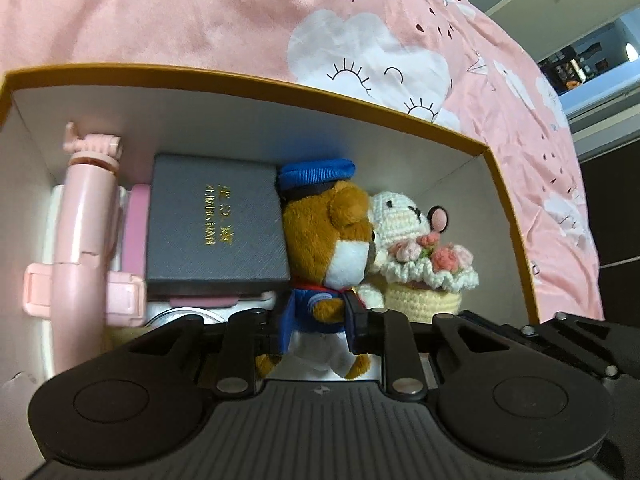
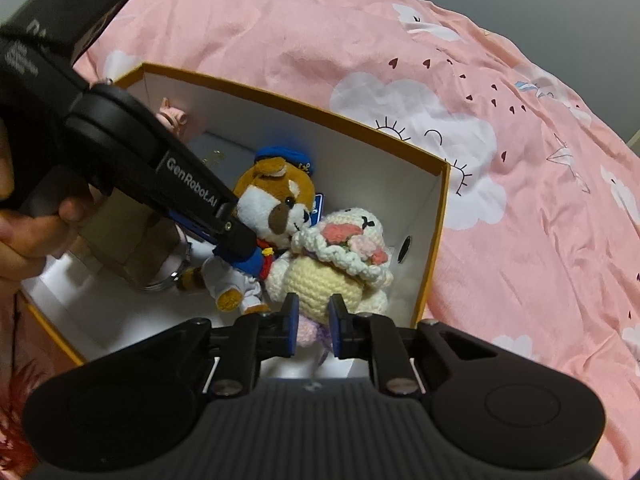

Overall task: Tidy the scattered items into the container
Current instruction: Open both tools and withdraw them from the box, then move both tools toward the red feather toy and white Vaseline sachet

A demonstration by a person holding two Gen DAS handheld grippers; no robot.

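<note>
An orange-rimmed box [image 1: 240, 76] with white walls lies on a pink bedspread. Inside it, a brown plush animal [image 1: 340, 240] in a blue cap and jacket leans against a cream crocheted doll [image 1: 420, 248] holding flowers. My left gripper [image 1: 316, 324] is shut on the plush's blue-jacketed body. In the right wrist view the box rim [image 2: 320, 108] frames the plush [image 2: 272, 196] and the crocheted doll [image 2: 320, 280]. My right gripper [image 2: 314, 324] is shut on the doll's lower end. The left gripper [image 2: 240, 248] reaches in from the upper left, held by a hand [image 2: 24, 232].
A pink selfie stick [image 1: 80, 220], a grey case with gold lettering [image 1: 216, 232] and a flat pink item lie in the box's left half. A metal ring [image 2: 172, 276] sits near the plush's feet. The pink cloud-print bedspread [image 2: 520, 160] surrounds the box; dark furniture [image 1: 612, 200] stands at right.
</note>
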